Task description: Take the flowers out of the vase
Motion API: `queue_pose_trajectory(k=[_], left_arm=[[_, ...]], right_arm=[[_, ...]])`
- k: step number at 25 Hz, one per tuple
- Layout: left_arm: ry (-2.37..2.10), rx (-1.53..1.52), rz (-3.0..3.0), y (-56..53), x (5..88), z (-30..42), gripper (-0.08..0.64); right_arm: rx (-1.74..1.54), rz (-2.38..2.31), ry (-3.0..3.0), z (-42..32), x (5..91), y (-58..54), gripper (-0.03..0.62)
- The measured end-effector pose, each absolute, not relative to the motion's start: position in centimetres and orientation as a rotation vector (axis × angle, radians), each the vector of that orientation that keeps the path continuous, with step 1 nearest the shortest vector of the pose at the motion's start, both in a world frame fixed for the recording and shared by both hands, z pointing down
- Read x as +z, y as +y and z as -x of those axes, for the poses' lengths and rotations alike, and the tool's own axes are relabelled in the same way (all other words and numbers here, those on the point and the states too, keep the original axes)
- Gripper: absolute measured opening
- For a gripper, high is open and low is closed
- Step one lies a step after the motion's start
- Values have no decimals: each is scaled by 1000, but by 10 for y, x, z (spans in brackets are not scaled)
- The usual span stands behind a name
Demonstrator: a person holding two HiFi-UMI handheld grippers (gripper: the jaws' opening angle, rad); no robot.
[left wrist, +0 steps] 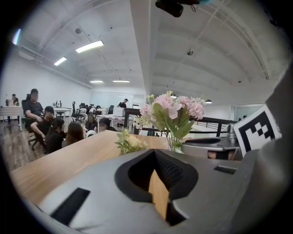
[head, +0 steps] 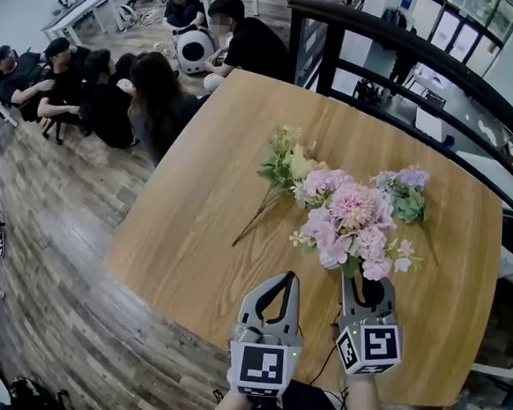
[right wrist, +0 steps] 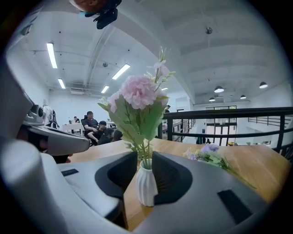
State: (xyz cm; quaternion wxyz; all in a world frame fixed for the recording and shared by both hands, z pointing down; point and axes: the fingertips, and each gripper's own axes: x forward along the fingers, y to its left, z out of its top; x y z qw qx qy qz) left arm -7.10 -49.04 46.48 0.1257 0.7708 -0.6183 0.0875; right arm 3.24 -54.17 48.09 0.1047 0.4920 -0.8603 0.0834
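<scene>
Pink flowers (head: 352,220) with green leaves stand in a small white ribbed vase (right wrist: 146,185) near the front of the wooden table (head: 192,239). In the head view the blooms hide the vase. My right gripper (right wrist: 144,157) is open with the vase between its pads, a sliver of table showing on the left side; it sits just below the bouquet (head: 366,292). My left gripper (head: 278,285) hovers beside it to the left, shut and empty, tips together (left wrist: 154,153). A yellow-green bunch (head: 286,167) and a purple bunch (head: 405,189) lie flat on the table.
A dark railing (head: 410,53) runs behind the table's far and right sides. Several people (head: 115,91) sit on the wood floor beyond the left edge. The table's front edge is close under both grippers.
</scene>
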Motion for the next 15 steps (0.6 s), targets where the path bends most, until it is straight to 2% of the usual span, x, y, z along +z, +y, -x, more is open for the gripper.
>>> queue_pose_trajectory(k=[5, 7, 15], left_arm=[[-1779, 265, -2199, -487, 468, 63, 34], [-1780, 269, -2200, -487, 468, 61, 34], [-1784, 290, -2167, -486, 475, 60, 34]], right_arm=[[237, -1374, -2595, -26, 481, -550, 125], [237, -1361, -2605, -24, 482, -553, 147], [266, -1323, -2635, -20, 489, -562, 147]])
